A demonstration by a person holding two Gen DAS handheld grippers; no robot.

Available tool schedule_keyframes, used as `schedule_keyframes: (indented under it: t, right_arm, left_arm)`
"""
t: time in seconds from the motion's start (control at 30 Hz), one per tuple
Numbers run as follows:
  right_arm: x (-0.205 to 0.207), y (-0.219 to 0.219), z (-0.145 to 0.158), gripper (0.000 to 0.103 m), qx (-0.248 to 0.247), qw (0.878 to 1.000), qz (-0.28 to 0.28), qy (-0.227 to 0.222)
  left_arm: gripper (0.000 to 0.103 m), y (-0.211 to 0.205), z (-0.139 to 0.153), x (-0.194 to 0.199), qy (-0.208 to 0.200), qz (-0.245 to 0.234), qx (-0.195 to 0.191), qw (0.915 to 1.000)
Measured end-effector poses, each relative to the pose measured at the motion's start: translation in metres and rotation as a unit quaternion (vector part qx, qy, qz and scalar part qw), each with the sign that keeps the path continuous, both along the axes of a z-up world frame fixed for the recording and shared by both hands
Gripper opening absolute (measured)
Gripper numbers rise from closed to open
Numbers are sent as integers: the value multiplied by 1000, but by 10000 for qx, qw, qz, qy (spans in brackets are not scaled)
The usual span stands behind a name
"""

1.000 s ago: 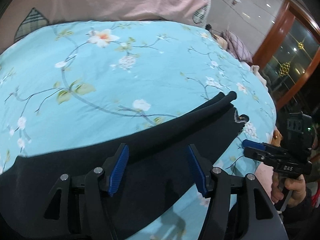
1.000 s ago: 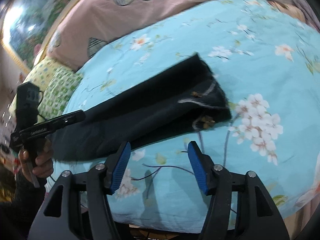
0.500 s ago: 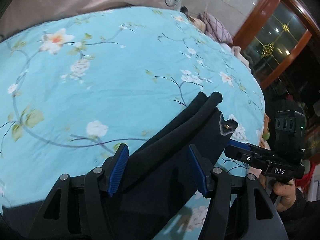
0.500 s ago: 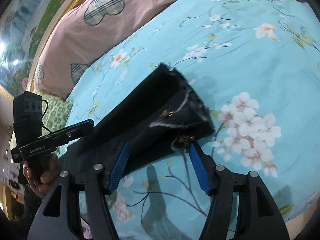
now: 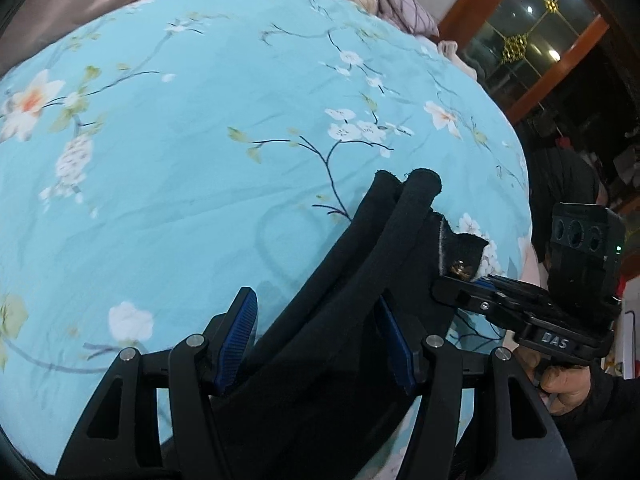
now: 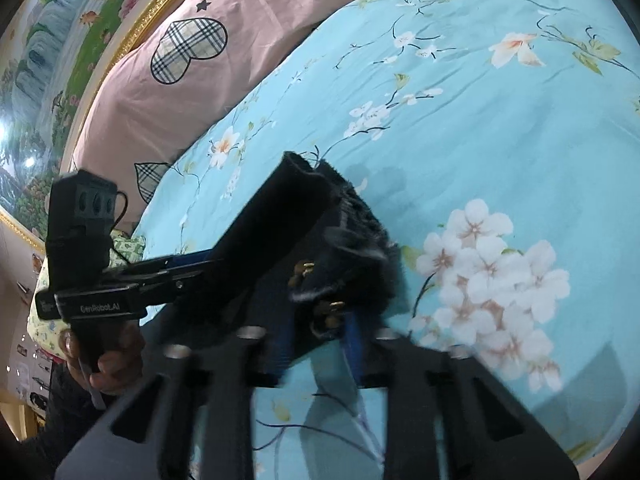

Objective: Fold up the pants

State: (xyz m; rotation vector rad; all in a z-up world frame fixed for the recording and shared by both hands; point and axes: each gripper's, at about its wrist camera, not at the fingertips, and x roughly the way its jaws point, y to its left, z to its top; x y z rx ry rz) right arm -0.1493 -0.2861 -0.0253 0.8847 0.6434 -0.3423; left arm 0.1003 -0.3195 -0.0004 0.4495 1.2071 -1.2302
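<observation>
Turquoise floral bedspread (image 5: 200, 160) covers the bed, pink heart-print pillow (image 6: 168, 80) at its head. Black pants (image 5: 360, 300), folded lengthwise, lie near the bed's edge, waistband end w/ brass button (image 6: 304, 270) toward the right tongs (image 6: 320, 348). Right tongs have just been closing & now look clenched on the waistband corner, tho blur hides how much cloth is caught. Left tongs (image 5: 316, 336) stand released, blue pads either side of the leg roll w/o pressing. Risks: a shallow right bite could slip once lifted, dropping the corner; if left closes on only the top layer, layers shear & the fold goes crooked; pulling toward the edge could drag the pants off the bed.
</observation>
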Motion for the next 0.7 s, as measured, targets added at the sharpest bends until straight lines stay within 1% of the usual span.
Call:
schedule_keyframes:
  t: [0.1, 0.2, 0.27, 0.4, 0.43, 0.47, 0.5, 0.53, 0.57, 0.7]
  right_arm:
    - [-7, -5, 0, 13, 81, 9997, 70, -204]
    - [-16, -8, 3, 12, 61, 9994, 181, -305]
    - [-18, -8, 2, 12, 113, 9991, 240, -317]
    - [-18, -8, -1, 12, 115, 9990, 295, -312]
    - [-18, -7, -1, 12, 87, 9989, 308, -330]
    - [-18, -7, 0, 12, 60, 9989, 323, -341]
    - [-18, -7, 0, 12, 39, 9988, 338, -339]
    - [-17, -6, 0, 12, 13, 9988, 360, -330]
    - [-17, -6, 0, 12, 5, 9988, 378, -325]
    - [-18, -5, 1, 12, -33, 9984, 436, -350]
  left_arm:
    - [61, -17, -7, 1, 77, -151, 67, 9998]
    - [61, -34, -10, 4, 296, -296, -1, 9991]
    - [61, -44, -11, 5, 391, -401, -34, 9984]
    - [60, -65, -14, 3, 422, -636, -34, 9971]
    - [54, -68, -14, 2, 425, -701, -51, 9966]
    - [43, -71, -15, 0, 464, -802, -82, 9957]
    - [35, -71, -15, -2, 545, -885, -110, 9945]
    - [23, -72, -16, -3, 672, -950, -149, 9931]
    - [18, -71, -16, -2, 777, -937, -201, 9924]
    - [12, -68, -12, -4, 804, -825, -377, 9926]
